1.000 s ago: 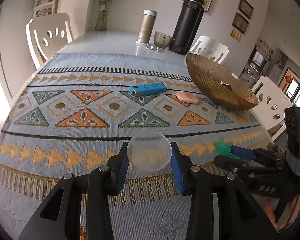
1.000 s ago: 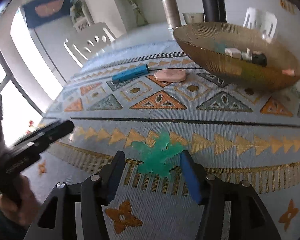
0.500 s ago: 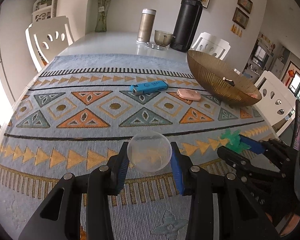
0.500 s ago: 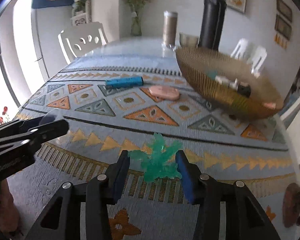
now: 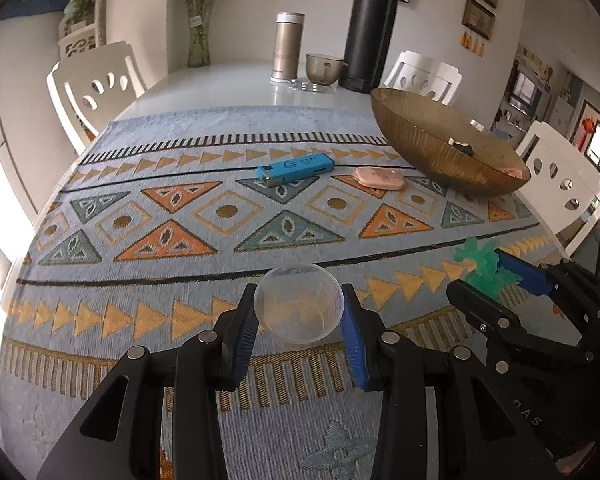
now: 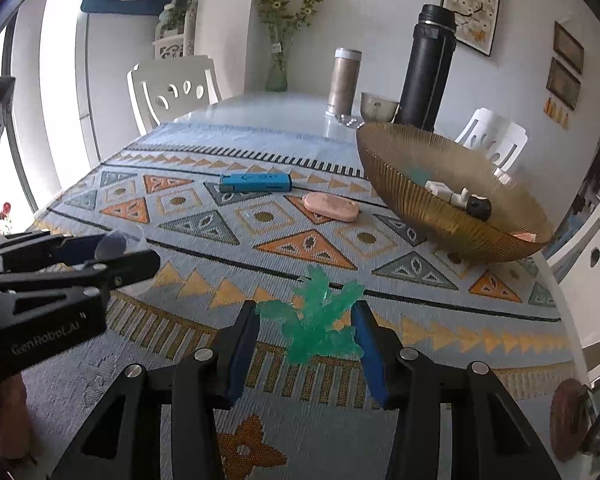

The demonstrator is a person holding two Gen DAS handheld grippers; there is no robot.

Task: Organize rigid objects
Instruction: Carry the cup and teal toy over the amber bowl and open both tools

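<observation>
My left gripper [image 5: 300,316] is clamped on a clear round plastic lid [image 5: 299,307], both blue pads pressing its rim, and I hold it above the near border of the patterned table runner [image 5: 204,220]. My right gripper [image 6: 306,330] has just been closing and now grips a translucent green spiky plastic piece [image 6: 314,316]; the right pad touches it plainly, and the left pad meets one of its prongs. From the left wrist view that green piece shows off to the right, pinched at the tip of my other tool.

Further out on the runner lie a blue rectangular device [image 6: 255,182] and, just beside it toward the right, a flat pink oval object [image 6: 331,207], the two close but apart. Right of them stands a ribbed amber bowl [image 6: 400,176] holding a few small items, white and dark ones among them. Behind the bowl, on the bare white table [image 5: 236,84], stand a tall black flask [image 6: 430,68], a metallic tumbler [image 6: 345,80] and a small cup [image 6: 378,106]. White chairs [image 6: 172,88] ring the table.
</observation>
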